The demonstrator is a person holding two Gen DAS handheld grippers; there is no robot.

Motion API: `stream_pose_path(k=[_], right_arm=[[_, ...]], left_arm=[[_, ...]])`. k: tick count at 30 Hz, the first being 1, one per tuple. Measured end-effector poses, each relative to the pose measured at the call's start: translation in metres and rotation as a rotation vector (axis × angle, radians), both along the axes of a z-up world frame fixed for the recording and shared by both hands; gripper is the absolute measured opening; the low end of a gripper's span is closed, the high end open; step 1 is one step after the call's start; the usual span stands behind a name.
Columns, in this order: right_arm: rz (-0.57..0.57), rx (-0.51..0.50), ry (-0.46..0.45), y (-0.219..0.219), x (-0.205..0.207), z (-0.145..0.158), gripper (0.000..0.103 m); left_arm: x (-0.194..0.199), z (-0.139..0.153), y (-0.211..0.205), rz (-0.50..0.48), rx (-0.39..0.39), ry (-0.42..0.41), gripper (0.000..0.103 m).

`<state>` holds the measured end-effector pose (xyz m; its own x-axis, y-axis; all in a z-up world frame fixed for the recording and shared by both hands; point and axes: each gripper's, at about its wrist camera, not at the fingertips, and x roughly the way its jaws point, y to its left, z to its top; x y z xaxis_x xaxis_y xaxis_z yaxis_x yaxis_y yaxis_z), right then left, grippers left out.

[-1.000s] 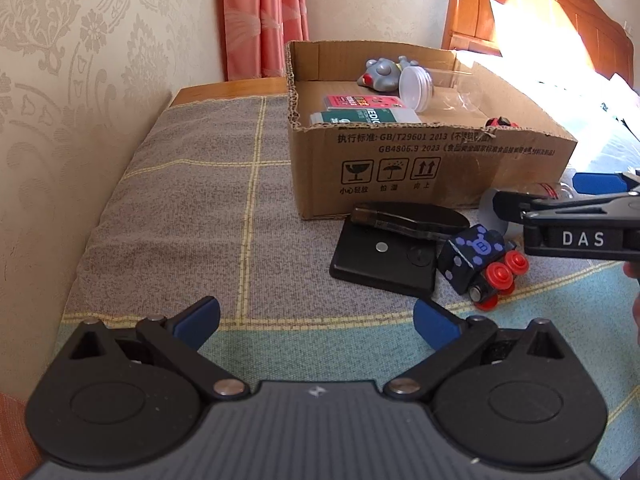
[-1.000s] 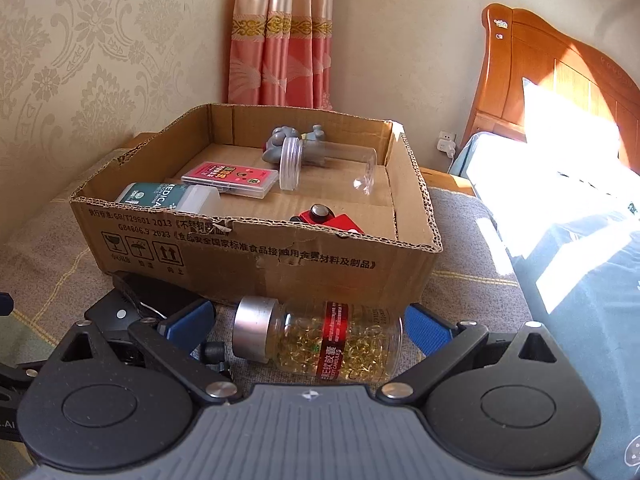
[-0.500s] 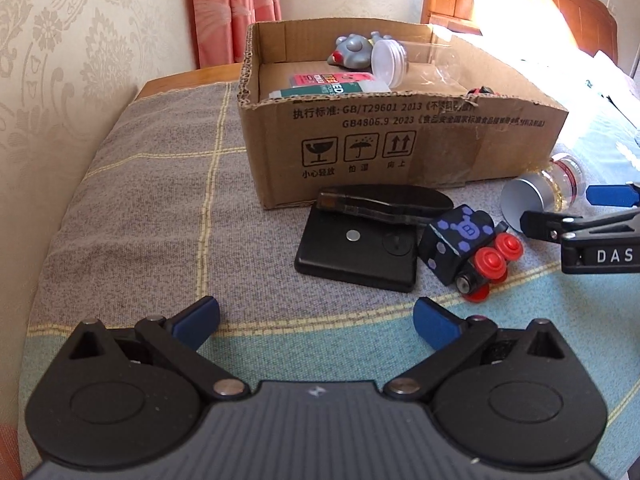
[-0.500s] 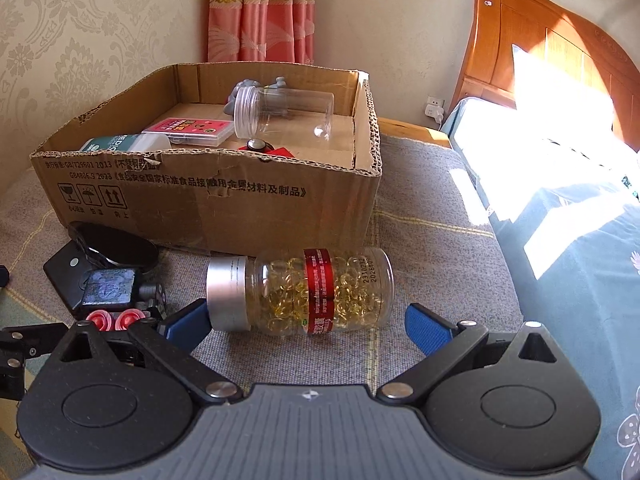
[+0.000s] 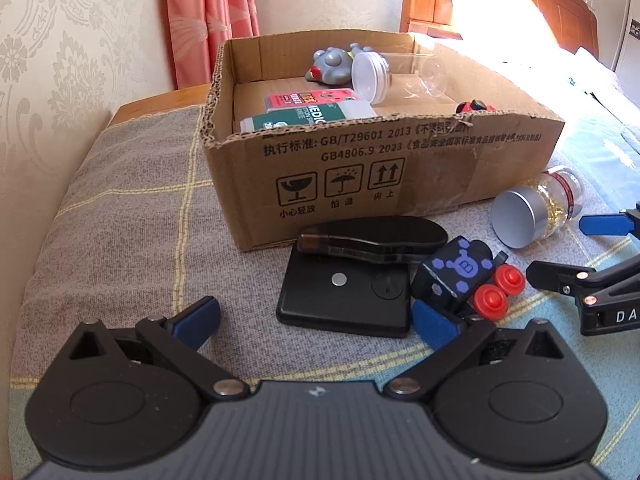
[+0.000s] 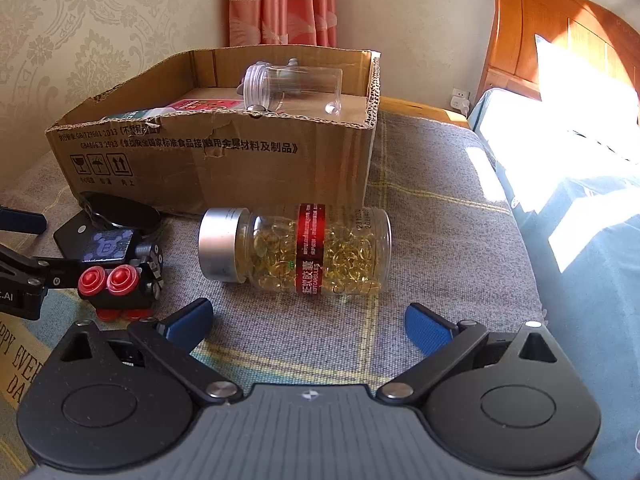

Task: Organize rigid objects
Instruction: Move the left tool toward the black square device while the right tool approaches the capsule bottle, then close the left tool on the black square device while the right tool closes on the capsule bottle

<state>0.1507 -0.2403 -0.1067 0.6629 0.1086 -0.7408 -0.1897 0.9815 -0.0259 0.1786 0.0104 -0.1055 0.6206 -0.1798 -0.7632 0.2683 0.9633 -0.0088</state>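
Observation:
A cardboard box point(image 5: 400, 168) stands on the bed and holds a grey toy point(image 5: 330, 66), a clear jar point(image 5: 394, 72) and small packs. In front of it lie a black flat case point(image 5: 344, 296), a dark glasses case point(image 5: 372, 238), a black toy block with red wheels point(image 5: 464, 276) and a capsule bottle point(image 5: 536, 210) on its side. My left gripper point(image 5: 316, 316) is open just short of the flat case. My right gripper point(image 6: 308, 322) is open just short of the capsule bottle point(image 6: 296, 250). The toy block point(image 6: 116, 272) lies to its left.
The bed's plaid cover point(image 5: 132, 208) runs to a wooden edge by the wallpapered wall at the left. A wooden headboard point(image 6: 560, 52) and sunlit bedding lie at the right. Pink curtains point(image 5: 212, 16) hang behind the box.
Both grippers have drawn back and lowered. The capsule bottle now lies ahead of the right fingertips instead of between them. The left gripper has come closer to the flat case.

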Motion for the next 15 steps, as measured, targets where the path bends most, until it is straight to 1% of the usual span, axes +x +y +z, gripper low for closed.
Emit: stream_pose_path(k=[2, 7, 8, 10, 15], right_arm=[[0.002, 0.001, -0.006, -0.0003, -0.0011, -0.0003, 0.103], [0.007, 0.005, -0.013, -0.0014, 0.0003, -0.001, 0.103], [0.007, 0.005, -0.016, -0.0013, -0.0001, -0.0012, 0.103], [0.006, 0.005, -0.019, -0.002, -0.0022, -0.0013, 0.103], [0.008, 0.005, -0.021, -0.0022, -0.0027, -0.0016, 0.103]], left_arm=[[0.0012, 0.0009, -0.0011, -0.01, -0.003, -0.008, 0.097], [0.0007, 0.0053, -0.0072, -0.052, -0.01, -0.023, 0.078], [0.0006, 0.0061, -0.0083, -0.056, -0.011, -0.024, 0.077], [-0.0003, 0.0076, -0.0097, -0.065, -0.014, -0.024, 0.07], [-0.0051, 0.0083, -0.0083, -0.055, -0.009, -0.019, 0.07]])
